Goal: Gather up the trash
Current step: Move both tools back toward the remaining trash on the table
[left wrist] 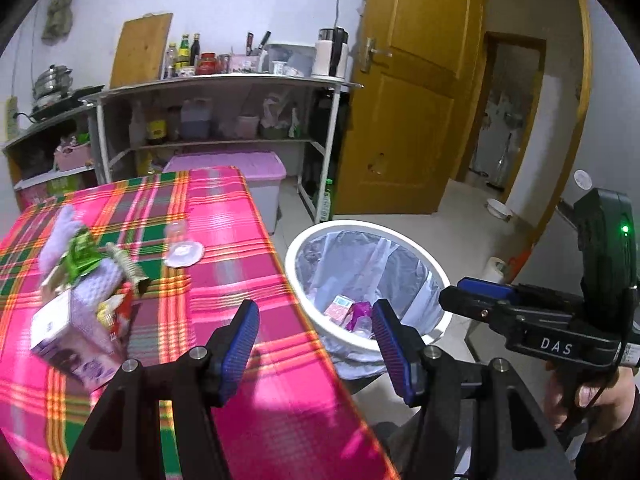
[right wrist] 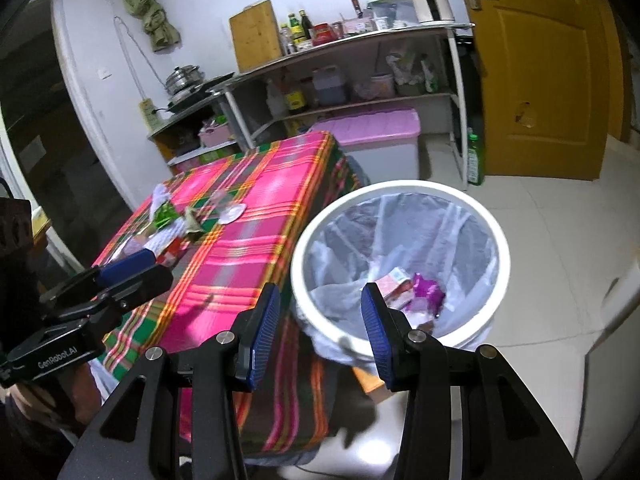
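Both grippers are empty right now. The left gripper [left wrist: 316, 340] hangs over the near table edge with fingers spread, and the right gripper [right wrist: 320, 328] is spread wide over the white bin [right wrist: 400, 194]. A pink carton [right wrist: 394, 282] and purple wrapper [right wrist: 428, 286] sit inside it. More trash [left wrist: 80, 276] is piled on the plaid tablecloth [left wrist: 224, 240], far left.

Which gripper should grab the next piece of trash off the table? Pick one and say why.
Left. The left gripper is open above the table, with the trash pile just ahead; the right gripper, also open, hangs by the bin.
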Demonstrator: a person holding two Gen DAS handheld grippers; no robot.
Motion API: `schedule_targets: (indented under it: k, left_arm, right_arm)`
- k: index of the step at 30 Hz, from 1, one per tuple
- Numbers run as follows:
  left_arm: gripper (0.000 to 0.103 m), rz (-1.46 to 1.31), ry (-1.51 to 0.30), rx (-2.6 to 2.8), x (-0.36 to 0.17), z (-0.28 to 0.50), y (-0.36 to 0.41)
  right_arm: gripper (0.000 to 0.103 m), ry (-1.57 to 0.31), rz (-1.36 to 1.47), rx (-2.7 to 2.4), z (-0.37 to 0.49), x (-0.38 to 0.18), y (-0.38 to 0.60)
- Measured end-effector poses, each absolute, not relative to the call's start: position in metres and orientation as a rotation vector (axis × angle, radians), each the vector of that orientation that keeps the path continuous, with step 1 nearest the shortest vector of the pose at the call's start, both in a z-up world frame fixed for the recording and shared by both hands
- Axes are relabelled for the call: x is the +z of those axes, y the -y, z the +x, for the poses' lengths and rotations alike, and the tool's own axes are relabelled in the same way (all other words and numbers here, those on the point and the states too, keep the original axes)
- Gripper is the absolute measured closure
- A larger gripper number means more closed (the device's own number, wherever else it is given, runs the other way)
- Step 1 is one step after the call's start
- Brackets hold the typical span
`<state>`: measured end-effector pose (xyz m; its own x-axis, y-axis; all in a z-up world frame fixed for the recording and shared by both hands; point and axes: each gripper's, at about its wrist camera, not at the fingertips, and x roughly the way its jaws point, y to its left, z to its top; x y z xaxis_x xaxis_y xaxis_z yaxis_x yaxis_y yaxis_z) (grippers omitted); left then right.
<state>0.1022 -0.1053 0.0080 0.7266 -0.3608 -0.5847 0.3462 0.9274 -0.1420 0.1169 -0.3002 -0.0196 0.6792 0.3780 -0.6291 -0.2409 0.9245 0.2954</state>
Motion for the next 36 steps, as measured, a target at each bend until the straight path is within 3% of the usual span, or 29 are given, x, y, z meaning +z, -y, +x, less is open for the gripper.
schedule_targets:
  k: [36]
  left_arm:
    - [0.045, -0.09, -0.597, -0.168, 0.028, 0.023, 0.018]
  right_arm:
    - [0.059, -0.664, 0.18, 0.45, 0.06, 0.008, 0.277]
